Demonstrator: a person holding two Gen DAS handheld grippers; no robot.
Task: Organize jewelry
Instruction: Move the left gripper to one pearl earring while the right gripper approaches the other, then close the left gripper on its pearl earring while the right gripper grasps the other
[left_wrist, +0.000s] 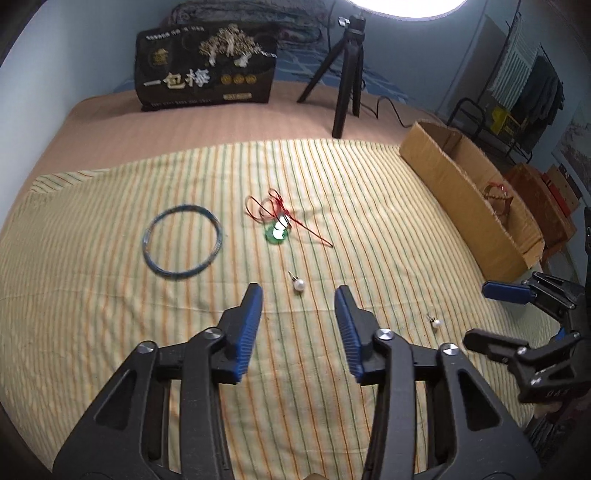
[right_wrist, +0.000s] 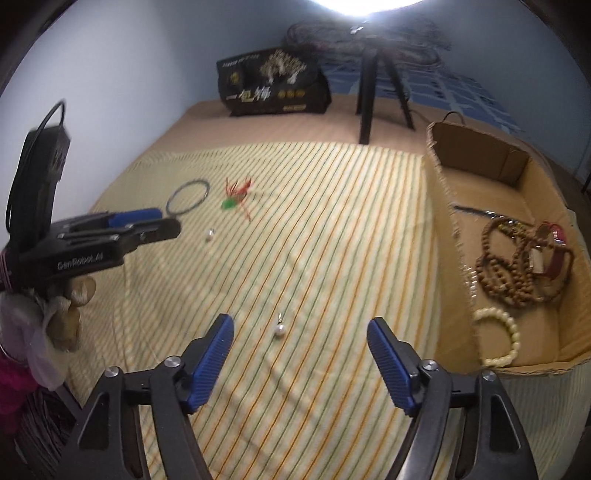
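1. Striped cotton cloth (left_wrist: 110, 314), yellow with green and orange lines, covers the near part of the bed; a plain tan sheet (left_wrist: 184, 125) shows beyond it toward the far edge.
2. A corrugated cardboard box (right_wrist: 491, 158), open-topped with ragged cut walls, sits at the bed's right edge. Inside lie brown wooden bead strands (right_wrist: 517, 266) and a cream bead bracelet (right_wrist: 498, 338).
3. A glossy black bag (left_wrist: 207, 66) at the far edge carries gold tree artwork and large white characters reading "一包棒".
4. A black tripod (left_wrist: 347, 74) stands beside that bag.
5. The left tool (left_wrist: 299, 299), black with ribbed blue pads, is printed "GenRobot.AI" on its side; its jaws stand apart, gripping nothing.
6. The right tool (right_wrist: 300, 338) is likewise parted and empty.
7. A blue wire hoop (left_wrist: 183, 242) lies flat mid-cloth.
8. A green pendant on red cord (left_wrist: 277, 229) lies just right of the hoop.
9. One pearl earring (left_wrist: 298, 285) rests ahead of the left tool, another (right_wrist: 279, 329) between the right tool's tips, untouched.
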